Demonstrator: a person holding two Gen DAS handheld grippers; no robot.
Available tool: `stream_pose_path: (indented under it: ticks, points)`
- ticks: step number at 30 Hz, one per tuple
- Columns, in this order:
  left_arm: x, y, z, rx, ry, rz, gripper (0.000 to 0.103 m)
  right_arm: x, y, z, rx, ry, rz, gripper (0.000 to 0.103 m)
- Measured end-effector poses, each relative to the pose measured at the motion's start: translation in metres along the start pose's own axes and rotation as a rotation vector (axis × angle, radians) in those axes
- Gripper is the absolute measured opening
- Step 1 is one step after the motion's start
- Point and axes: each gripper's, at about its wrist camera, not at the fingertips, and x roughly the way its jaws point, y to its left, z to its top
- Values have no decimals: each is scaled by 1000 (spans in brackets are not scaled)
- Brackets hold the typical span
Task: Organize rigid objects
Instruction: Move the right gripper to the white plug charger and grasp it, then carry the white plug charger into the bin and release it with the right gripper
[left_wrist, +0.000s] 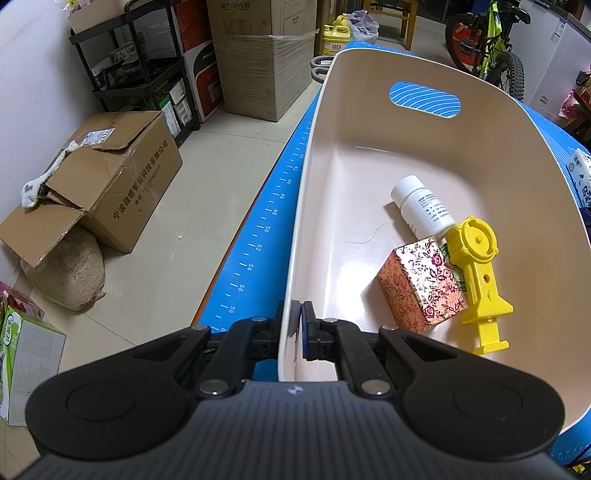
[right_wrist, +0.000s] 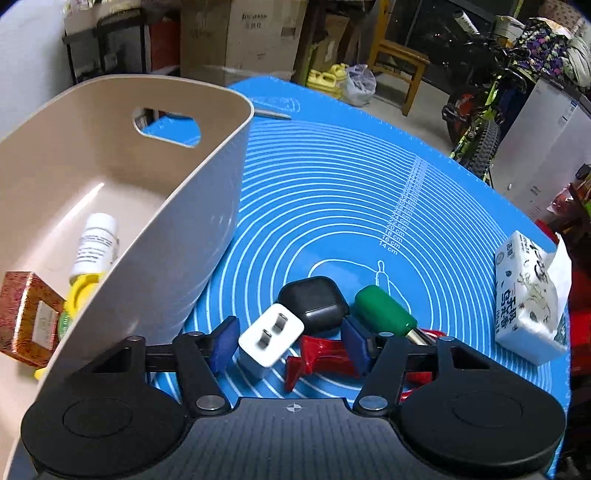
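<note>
The beige bin (right_wrist: 207, 192) is the landmark here. Inside it lie a white pill bottle (left_wrist: 421, 205), a floral gift box (left_wrist: 421, 286) and a yellow plastic toy piece (left_wrist: 478, 273), bunched against its right wall. The left gripper (left_wrist: 297, 321) has its jaws clamped on the bin's near rim — probably to steady it while things are dropped in. Just right of the bin, on the blue mat (right_wrist: 351, 184), wait a white USB charger (right_wrist: 269, 341), a black earbud case (right_wrist: 314, 304), a red plastic piece (right_wrist: 317, 356) and a green-handled tool (right_wrist: 384, 310). The right gripper (right_wrist: 291, 343) hangs with jaws apart, straddling the charger and the red piece, likely lining up a pick. The tool's metal end and something red behind it are hidden by the gripper. A tissue pack (right_wrist: 528, 295) sits farther right.
</note>
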Motion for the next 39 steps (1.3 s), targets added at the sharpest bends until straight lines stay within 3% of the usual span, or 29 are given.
stream_pose_path:
  ticks: [1, 3, 8, 13, 21, 30, 34, 39]
  points:
    - [0, 0, 0, 0, 0, 0, 9, 1, 2, 3, -5, 15, -5, 58]
    - [0, 1, 0, 0, 1, 0, 9, 3, 4, 10, -1, 59, 11, 43]
    - [0, 1, 0, 0, 1, 0, 9, 6, 4, 15, 23, 107, 28, 34]
    - [0, 0, 0, 1, 1, 0, 9, -2, -3, 10, 97, 76, 35, 32]
    - [0, 1, 0, 3, 0, 1, 9, -50, 1, 15, 76, -65, 17, 32]
    - [0, 1, 0, 2, 1, 1, 9, -114, 9, 37, 50, -285, -34, 32]
    - [0, 1, 0, 3, 1, 1, 9, -130, 22, 47, 32, -327, 31, 32]
    - [0, 1, 0, 2, 1, 0, 9, -123, 46, 51, 20, -261, 165, 32]
